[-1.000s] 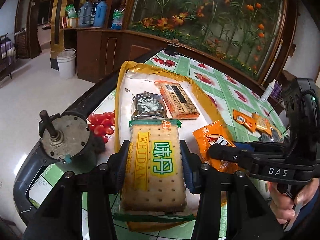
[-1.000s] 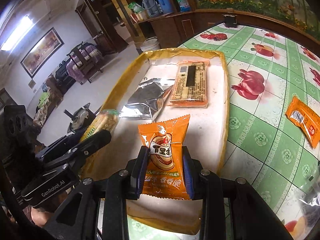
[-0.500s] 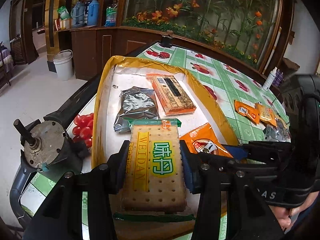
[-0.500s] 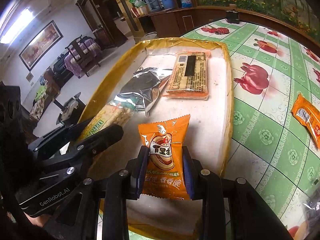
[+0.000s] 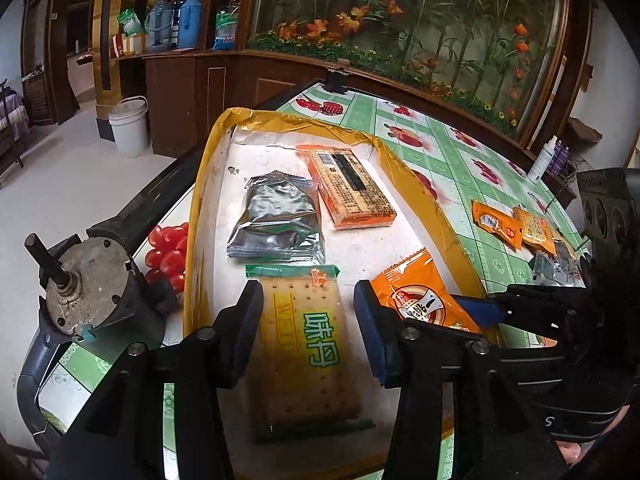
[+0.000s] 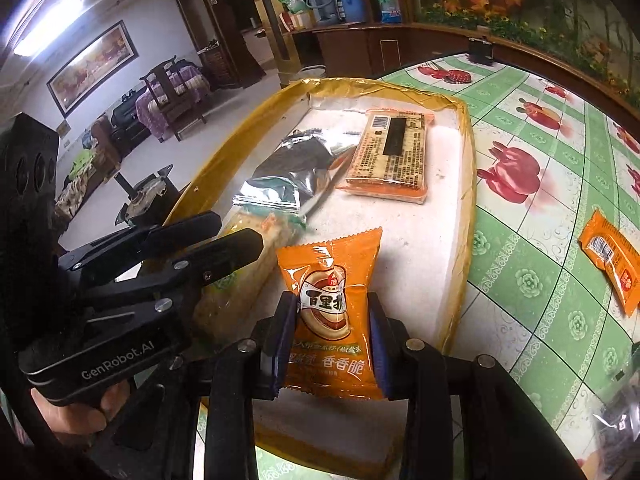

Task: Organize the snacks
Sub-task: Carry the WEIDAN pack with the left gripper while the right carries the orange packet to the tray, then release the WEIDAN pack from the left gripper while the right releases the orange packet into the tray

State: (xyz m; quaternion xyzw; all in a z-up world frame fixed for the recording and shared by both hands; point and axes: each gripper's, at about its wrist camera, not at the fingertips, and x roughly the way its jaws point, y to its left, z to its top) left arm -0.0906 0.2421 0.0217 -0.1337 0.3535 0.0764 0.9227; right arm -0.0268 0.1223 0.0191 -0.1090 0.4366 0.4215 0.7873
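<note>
A yellow-rimmed white tray holds a silver packet and an orange box. My left gripper stands open around a WEIDAN biscuit pack that lies on the tray, with a small gap on each side. The left gripper also shows in the right wrist view. My right gripper is shut on an orange snack bag, low over the tray's near end.
Loose orange packets and a silver wrapper lie on the green tablecloth to the right. A metal motor and red tomatoes sit left of the tray at the table edge.
Both grippers moved forward over the tray. The left jaws widened and let go of the biscuit pack, which now rests on the tray. The right still grips the orange bag.
</note>
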